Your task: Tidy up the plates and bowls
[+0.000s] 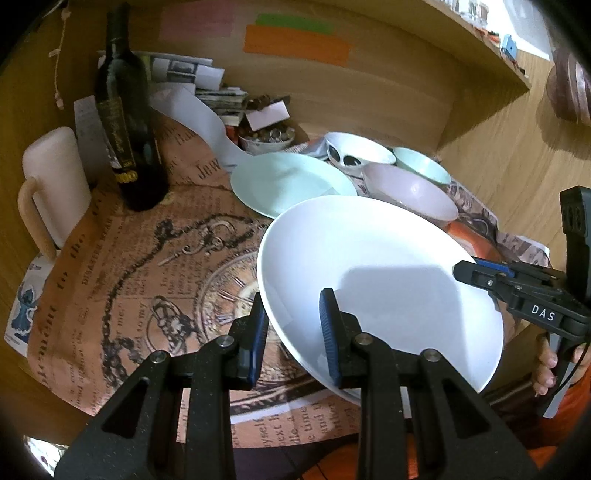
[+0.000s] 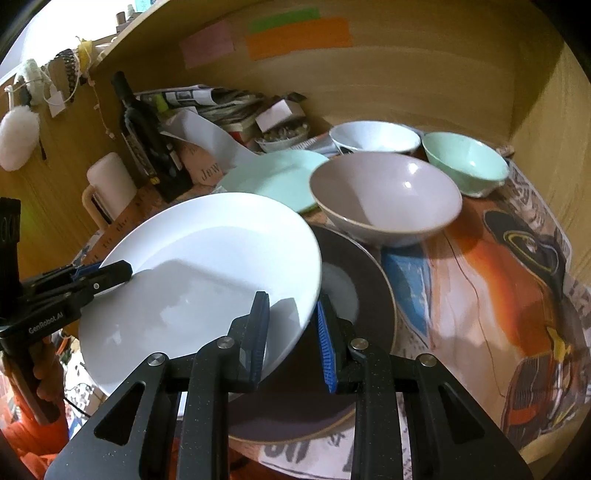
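"DAS" on right tool (image 1: 466, 274)

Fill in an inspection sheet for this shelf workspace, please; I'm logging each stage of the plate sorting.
Surface: printed newspaper sheets over a wooden shelf.
Job's things: white plate held tilted above dark plate; mint plate, grey bowl, mint bowl, white bowl behind.
Clutter: wine bottle, cream mug, stacked papers, small dish of oddments.
Grippers: left gripper and right gripper both clamp the white plate's rim.
Cables: nothing seen.
Surroundings: sticky notes on the back wall.
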`<state>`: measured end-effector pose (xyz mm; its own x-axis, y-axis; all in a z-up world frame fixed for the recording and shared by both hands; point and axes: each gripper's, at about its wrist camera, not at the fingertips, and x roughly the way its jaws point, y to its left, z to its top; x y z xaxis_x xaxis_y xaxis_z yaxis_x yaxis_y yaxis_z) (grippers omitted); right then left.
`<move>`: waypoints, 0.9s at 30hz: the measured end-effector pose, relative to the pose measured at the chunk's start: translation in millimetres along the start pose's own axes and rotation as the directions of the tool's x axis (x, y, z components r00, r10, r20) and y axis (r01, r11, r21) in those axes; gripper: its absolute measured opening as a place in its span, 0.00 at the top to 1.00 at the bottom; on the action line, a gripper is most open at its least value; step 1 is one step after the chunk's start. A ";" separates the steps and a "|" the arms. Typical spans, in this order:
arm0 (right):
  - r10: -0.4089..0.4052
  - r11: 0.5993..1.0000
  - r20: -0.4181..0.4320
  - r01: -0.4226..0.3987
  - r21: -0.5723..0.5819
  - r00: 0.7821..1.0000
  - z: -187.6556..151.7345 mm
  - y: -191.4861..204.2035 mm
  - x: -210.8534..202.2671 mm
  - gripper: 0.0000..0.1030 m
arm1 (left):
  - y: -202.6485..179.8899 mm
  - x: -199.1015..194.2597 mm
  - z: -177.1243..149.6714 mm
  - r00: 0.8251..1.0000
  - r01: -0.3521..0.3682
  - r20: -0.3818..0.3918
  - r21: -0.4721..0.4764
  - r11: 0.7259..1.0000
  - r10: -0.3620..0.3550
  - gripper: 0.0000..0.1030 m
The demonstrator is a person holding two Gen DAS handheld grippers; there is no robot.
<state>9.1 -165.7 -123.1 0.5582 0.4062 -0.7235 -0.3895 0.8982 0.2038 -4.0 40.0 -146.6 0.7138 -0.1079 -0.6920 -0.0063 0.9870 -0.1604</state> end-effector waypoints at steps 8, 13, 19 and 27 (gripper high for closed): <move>-0.014 1.000 -0.028 0.015 0.024 1.000 -10.1 -13.3 2.3 0.78 | -11.3 17.4 -5.1 0.999 0.015 -0.038 0.005 1.000 -0.015 0.73; -0.021 0.999 -0.042 0.023 0.038 0.999 -13.7 -21.6 4.6 0.78 | -17.6 26.9 -6.9 0.998 0.021 -0.057 0.012 1.000 -0.020 0.72; -0.020 0.998 -0.052 0.023 0.050 0.998 -15.3 -28.6 6.7 0.78 | -21.3 36.5 -8.2 0.997 0.025 -0.075 0.013 1.000 -0.024 0.72; -0.023 0.997 -0.059 0.027 0.065 0.998 -15.4 -34.5 8.5 0.78 | -25.6 46.7 -8.8 0.995 0.029 -0.096 0.033 0.999 -0.026 0.71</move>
<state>16.0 -195.8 -146.4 0.5230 0.3745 -0.7656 -0.3255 0.9180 0.2266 23.4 8.7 -181.0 0.6431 -0.1443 -0.7521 0.0379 0.9869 -0.1569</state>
